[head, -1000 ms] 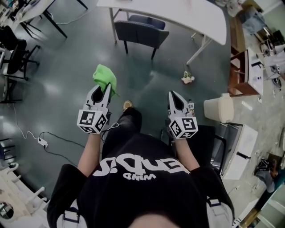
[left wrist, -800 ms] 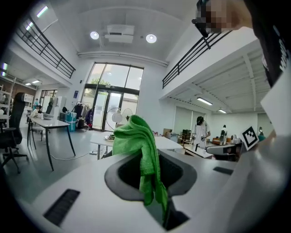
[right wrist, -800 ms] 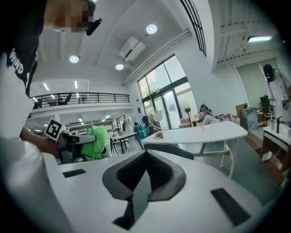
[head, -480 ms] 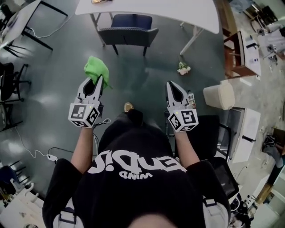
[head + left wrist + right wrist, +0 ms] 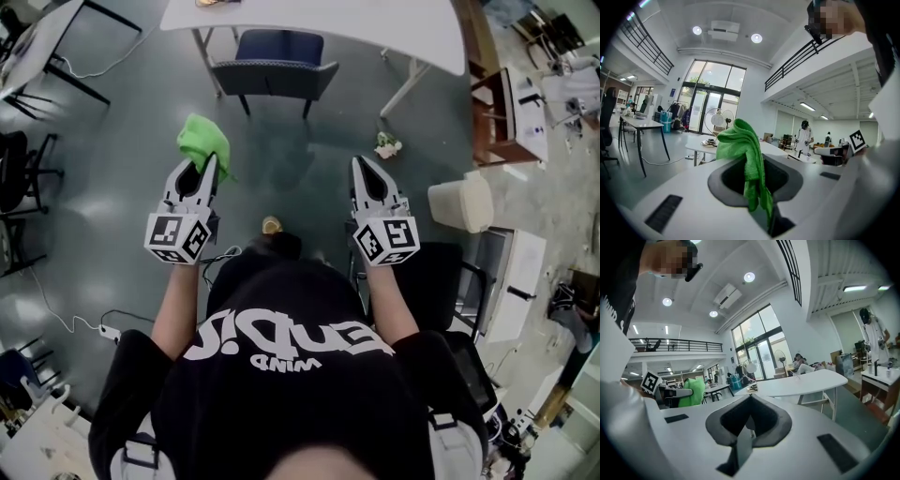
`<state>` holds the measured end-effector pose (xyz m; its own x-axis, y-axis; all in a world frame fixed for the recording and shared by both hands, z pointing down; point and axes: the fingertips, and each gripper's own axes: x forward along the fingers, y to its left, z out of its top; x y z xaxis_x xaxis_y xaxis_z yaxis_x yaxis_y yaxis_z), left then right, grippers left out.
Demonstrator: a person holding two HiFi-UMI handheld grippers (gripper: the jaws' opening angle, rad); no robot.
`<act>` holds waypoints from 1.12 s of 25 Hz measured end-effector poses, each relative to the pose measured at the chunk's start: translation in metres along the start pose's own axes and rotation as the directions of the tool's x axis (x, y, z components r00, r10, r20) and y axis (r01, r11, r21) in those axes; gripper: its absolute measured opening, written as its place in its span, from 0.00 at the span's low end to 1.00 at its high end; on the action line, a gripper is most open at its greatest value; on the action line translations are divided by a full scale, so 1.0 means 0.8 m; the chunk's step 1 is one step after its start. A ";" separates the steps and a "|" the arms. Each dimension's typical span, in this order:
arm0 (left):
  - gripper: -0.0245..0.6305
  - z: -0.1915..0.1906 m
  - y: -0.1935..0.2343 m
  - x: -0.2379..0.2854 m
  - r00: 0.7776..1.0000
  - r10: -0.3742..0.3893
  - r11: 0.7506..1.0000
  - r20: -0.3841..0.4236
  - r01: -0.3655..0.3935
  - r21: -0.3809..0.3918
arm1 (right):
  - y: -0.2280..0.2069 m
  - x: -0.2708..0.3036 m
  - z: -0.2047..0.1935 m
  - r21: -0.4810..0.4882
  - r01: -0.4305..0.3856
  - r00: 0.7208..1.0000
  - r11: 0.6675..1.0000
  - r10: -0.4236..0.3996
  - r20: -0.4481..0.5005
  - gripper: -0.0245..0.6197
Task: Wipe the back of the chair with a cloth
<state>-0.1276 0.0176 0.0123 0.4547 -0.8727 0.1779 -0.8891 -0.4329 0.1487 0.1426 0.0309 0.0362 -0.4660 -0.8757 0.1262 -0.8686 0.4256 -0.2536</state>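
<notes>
Gripping a bright green cloth (image 5: 743, 145), the left gripper (image 5: 208, 161) has its jaws clenched on the fabric. The cloth looks soft and napped, probably microfibre, though the wide lens makes the weave hard to judge. It is crumpled: one bunch stands up past the jaw tips, and a narrower fold hangs down into the slot between them. From the head view it is a rumpled green lump just beyond the tips, held in the air over the grey-green floor (image 5: 122, 178). The right gripper (image 5: 361, 161) is level with the left and well apart from it. Its jaws are pressed together with nothing between them. Farther off stands the chair (image 5: 274, 75), dark blue, with its back turned toward the person and its seat pushed under a white table (image 5: 375, 23). The cloth is well short of the chair's back and does not touch it.
</notes>
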 end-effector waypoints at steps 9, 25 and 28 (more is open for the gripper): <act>0.14 -0.001 0.053 0.043 0.999 -0.030 1.000 0.013 0.029 0.008 | 0.015 0.077 -0.006 0.002 -0.002 1.000 1.000 0.002 0.001 0.03; 0.14 -0.083 0.104 0.164 1.000 -0.018 1.000 0.001 0.018 0.007 | -0.063 0.204 -0.070 -0.027 -0.029 0.999 0.999 0.028 -0.027 0.03; 0.14 -0.108 0.116 0.183 1.000 -0.013 1.000 -0.002 0.013 0.005 | -0.075 0.227 -0.093 -0.012 -0.036 0.999 0.999 0.036 -0.021 0.03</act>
<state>-0.1392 -0.1312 0.1359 0.4664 -0.8666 0.1774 -0.8833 -0.4455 0.1463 0.0979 -0.1365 0.1461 -0.5002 -0.8550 0.1369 -0.8532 0.4597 -0.2464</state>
